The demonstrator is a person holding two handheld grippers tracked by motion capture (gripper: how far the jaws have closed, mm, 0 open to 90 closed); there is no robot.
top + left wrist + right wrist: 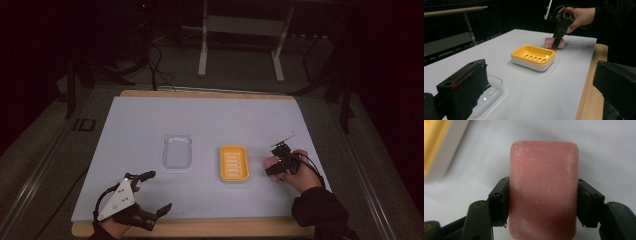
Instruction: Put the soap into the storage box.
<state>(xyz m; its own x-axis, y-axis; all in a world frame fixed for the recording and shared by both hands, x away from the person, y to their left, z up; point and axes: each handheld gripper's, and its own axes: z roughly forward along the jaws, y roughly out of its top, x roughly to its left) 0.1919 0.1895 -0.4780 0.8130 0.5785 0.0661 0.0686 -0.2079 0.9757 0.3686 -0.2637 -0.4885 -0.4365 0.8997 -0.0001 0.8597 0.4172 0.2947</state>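
Note:
A pink bar of soap lies flat on the white table cover, to the right of the yellow soap dish. My right gripper is shut on it, one black pad pressed against each long side. In the high view the right gripper points down at the soap, held by a hand. The left gripper view shows the soap beyond the dish. My left gripper rests near the table's front left, open with nothing between its jaws.
A clear plastic tray lies to the left of the yellow dish, and in the left gripper view it sits by the left jaw. The white cover leaves a wooden strip along the front edge. A metal stand is beyond the table.

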